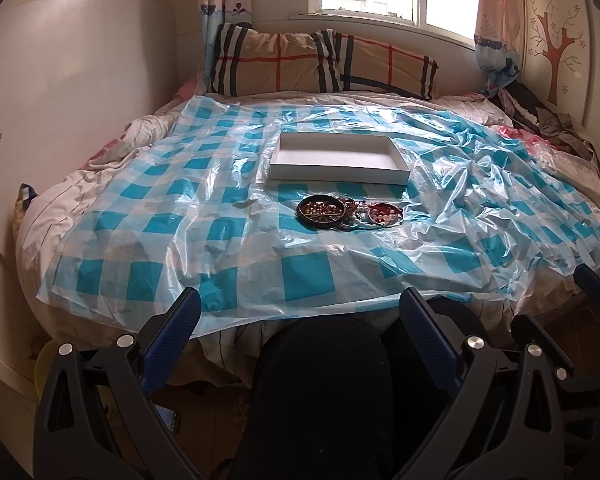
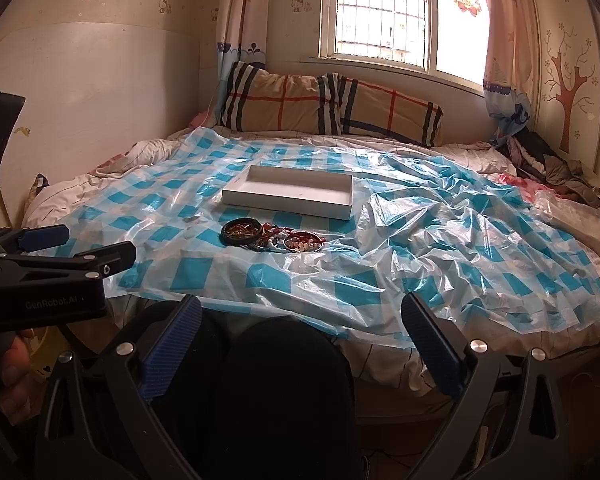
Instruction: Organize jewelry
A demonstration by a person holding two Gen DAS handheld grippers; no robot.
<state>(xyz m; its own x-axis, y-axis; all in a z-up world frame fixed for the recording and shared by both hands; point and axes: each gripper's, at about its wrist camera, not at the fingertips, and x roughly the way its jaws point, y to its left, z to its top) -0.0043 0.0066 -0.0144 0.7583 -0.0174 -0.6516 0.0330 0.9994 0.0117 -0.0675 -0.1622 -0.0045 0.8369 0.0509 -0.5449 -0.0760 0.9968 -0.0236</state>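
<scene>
While grippers [image 1: 300, 320] hang open, jewelry [image 1: 348, 211] lies well ahead.

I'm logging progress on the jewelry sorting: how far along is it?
Nothing looks done: the white box is empty. Nothing is in hand: the left gripper and right gripper are open, back at the bed's edge. All is left: the jewelry pile lies on the checked plastic sheet in front of the box.
</scene>
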